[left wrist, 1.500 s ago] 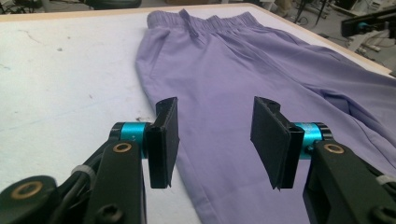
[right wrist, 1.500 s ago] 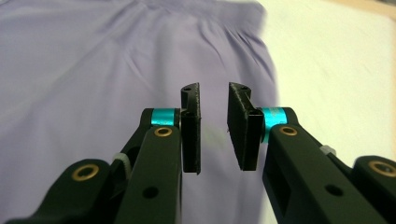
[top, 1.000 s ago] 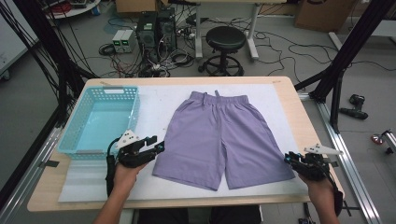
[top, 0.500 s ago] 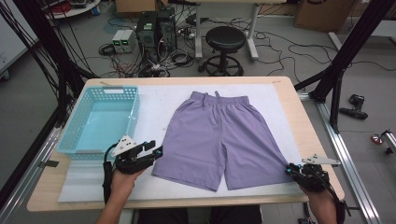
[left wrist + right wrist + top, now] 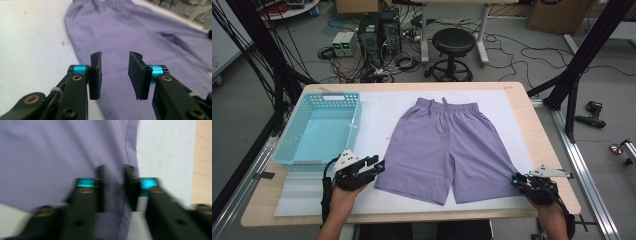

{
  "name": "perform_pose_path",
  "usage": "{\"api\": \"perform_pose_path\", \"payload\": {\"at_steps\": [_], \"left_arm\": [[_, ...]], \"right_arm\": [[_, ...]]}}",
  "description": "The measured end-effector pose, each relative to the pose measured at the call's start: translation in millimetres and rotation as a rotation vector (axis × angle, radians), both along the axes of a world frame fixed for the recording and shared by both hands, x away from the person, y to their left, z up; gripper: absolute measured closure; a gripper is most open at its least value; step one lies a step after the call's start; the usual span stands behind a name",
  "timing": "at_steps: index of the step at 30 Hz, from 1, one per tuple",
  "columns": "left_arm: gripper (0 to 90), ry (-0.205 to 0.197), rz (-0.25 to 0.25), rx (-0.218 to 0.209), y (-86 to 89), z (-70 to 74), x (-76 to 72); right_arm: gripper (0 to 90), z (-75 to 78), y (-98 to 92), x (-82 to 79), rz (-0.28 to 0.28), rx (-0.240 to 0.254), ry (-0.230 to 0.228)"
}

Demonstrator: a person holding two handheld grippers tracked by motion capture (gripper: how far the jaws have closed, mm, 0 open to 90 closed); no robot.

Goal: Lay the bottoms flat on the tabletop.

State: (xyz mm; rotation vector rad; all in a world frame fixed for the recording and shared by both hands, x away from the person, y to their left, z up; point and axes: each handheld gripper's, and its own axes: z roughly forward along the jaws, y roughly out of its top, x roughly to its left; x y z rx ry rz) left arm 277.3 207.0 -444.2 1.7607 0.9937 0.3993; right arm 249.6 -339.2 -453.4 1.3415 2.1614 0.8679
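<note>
Purple shorts lie flat on the white mat, waistband far, legs toward me. My left gripper sits at the outer hem of the left leg. In the left gripper view its jaws stand open over that cloth edge and have just been closing. My right gripper is at the near corner of the right leg. In the blurred right gripper view its jaws have just closed around the leg's side seam, with purple cloth between them.
A light blue mesh basket stands on the table's left side, just beyond my left gripper. The white mat covers most of the wooden table. A stool and cables are on the floor beyond.
Both grippers have shifted slightly toward the table's near edge. The right gripper's tips have come in to the corner of the right leg, and its jaws have narrowed.
</note>
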Motion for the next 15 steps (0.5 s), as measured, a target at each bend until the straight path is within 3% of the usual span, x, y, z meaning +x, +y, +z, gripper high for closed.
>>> {"api": "perform_pose_path", "payload": {"at_steps": [2, 4, 6, 8, 10, 12, 14, 15], "left_arm": [[63.2, 0.03, 0.003, 0.033, -1.7, -4.9, -1.5], [62.9, 0.057, 0.003, 0.064, -3.5, -9.0, -2.2], [61.6, 0.084, 0.013, 0.088, -4.9, -12.0, -2.9], [60.7, 0.111, 0.022, 0.114, -6.2, -14.8, -3.1], [56.6, 0.123, 0.028, 0.146, -8.6, -14.8, -2.8], [57.0, 0.142, 0.017, 0.182, -12.6, -16.2, -2.8], [61.4, 0.124, 0.037, 0.227, -16.7, -16.0, -5.5], [65.7, 0.118, 0.039, 0.243, -17.3, -15.8, -6.7]], "right_arm": [[90.0, 1.3, -1.1, -2.2, 0.027, -0.021, 0.008], [89.6, 2.5, -3.4, -2.0, 0.03, -0.002, 0.013], [74.0, 4.4, -5.4, -2.6, 0.013, 0.03, -0.015], [67.1, 8.0, -8.1, -3.5, -0.016, 0.058, -0.04], [63.3, 7.7, -10.7, -3.8, -0.038, 0.062, -0.035], [63.4, 3.8, -12.4, -3.6, -0.04, 0.052, -0.004], [67.2, 0.2, -13.6, -3.8, -0.047, 0.037, 0.022], [74.7, 0.2, -13.9, -4.5, -0.055, 0.043, 0.022]]}}
